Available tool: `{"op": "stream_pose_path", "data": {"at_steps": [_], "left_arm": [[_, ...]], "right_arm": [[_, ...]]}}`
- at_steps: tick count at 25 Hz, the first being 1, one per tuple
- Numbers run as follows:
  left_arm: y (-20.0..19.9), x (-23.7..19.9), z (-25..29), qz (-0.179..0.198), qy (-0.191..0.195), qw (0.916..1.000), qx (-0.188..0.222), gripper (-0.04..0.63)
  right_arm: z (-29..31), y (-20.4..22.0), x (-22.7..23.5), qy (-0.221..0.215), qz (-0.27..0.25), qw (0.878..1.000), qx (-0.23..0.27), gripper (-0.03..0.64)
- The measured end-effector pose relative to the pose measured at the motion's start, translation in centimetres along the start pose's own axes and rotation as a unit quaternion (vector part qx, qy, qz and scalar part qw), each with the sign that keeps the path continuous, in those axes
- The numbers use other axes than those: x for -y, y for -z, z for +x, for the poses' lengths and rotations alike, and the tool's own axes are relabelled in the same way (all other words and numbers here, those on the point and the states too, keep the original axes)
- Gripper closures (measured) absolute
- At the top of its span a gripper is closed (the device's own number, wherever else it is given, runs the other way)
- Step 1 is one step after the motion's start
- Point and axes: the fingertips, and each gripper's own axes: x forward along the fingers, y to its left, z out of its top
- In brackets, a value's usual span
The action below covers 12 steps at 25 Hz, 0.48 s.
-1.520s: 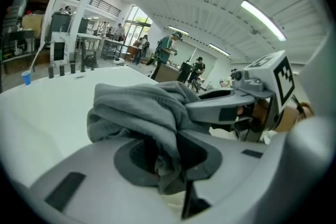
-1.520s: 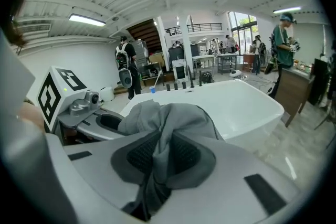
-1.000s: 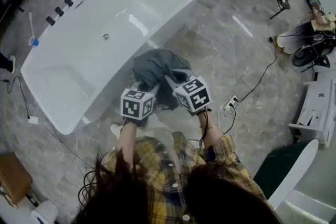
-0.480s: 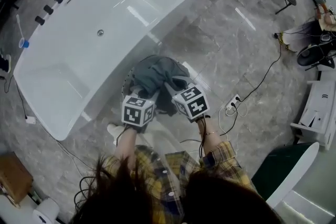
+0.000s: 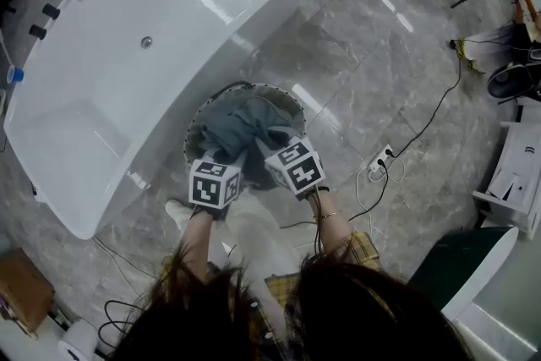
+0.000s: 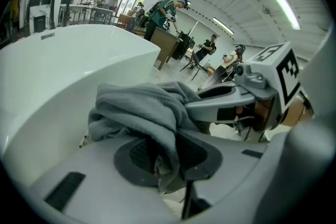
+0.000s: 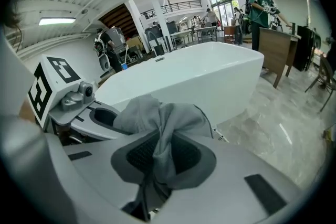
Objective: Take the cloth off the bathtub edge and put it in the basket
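The grey cloth (image 5: 245,124) hangs bunched over a round basket (image 5: 196,128) on the floor beside the white bathtub (image 5: 127,38). My left gripper (image 5: 230,155) is shut on a fold of the cloth (image 6: 157,107), which runs down between its pads. My right gripper (image 5: 269,150) is shut on another fold of the cloth (image 7: 163,128), pinched between its dark pads. Both grippers sit side by side at the near rim of the basket, and each shows in the other's view. The basket's inside is mostly hidden by the cloth.
The bathtub wall (image 7: 210,76) stands right behind the basket. Cables and a power strip (image 5: 379,158) lie on the marble floor to the right. A white cabinet (image 5: 516,182) is at the far right. People stand at desks (image 7: 265,5) in the background.
Both grippers have carried the cloth down and away from the tub edge, so it now hangs over the basket. The basket rim has come into view around the cloth.
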Motion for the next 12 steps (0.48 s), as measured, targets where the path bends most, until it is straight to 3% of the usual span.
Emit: {"op": "stream_pose_path", "data": {"at_steps": [12], "left_arm": [[4.8,-3.4,6.3,-0.036,-0.003,0.9985,-0.042,0.503]], "right_arm": [[7.0,6.0,3.1,0.000,0.012,0.999,-0.038,0.549]]}}
